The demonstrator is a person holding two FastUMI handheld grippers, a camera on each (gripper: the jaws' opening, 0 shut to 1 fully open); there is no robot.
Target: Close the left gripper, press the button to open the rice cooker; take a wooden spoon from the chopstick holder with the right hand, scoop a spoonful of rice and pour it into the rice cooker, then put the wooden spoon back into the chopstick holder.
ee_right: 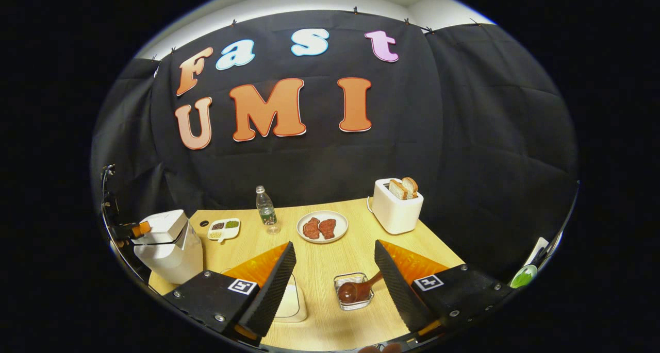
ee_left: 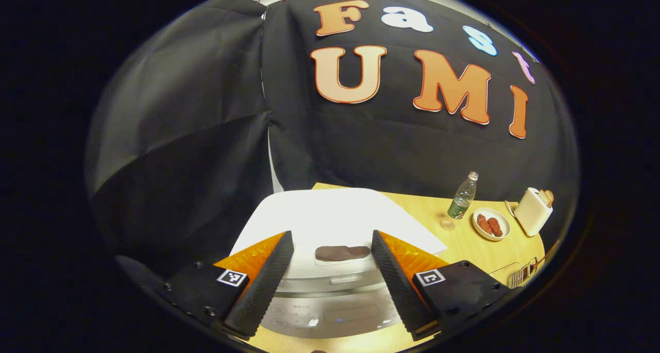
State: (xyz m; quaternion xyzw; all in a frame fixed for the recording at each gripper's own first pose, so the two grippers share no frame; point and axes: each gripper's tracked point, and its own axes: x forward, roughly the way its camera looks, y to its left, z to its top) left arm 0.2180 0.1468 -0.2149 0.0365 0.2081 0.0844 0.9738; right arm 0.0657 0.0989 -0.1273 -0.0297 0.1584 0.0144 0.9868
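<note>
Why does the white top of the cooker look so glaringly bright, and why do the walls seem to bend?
In the left gripper view, the rice cooker lid is overexposed to flat white, without surface detail. In the right gripper view, the fisheye lens bows the table edge and wall, yet the toaster and plate stay sharp.

staged kitchen booth: black cloth wall [ee_right: 464, 136], wooden table [ee_right: 330, 270], toaster [ee_right: 396, 208], rice cooker [ee_right: 167, 245].

In the right gripper view, the rice cooker [ee_right: 167, 245] stands at the left edge of the table [ee_right: 356, 224]. A bottle [ee_right: 265, 207] stands at centre, a plate [ee_right: 323, 227] just right of it, and a toaster [ee_right: 396, 206] further right. Lower centre, a wooden spoon [ee_right: 358, 290] rests in a small holder [ee_right: 353, 290].
</note>
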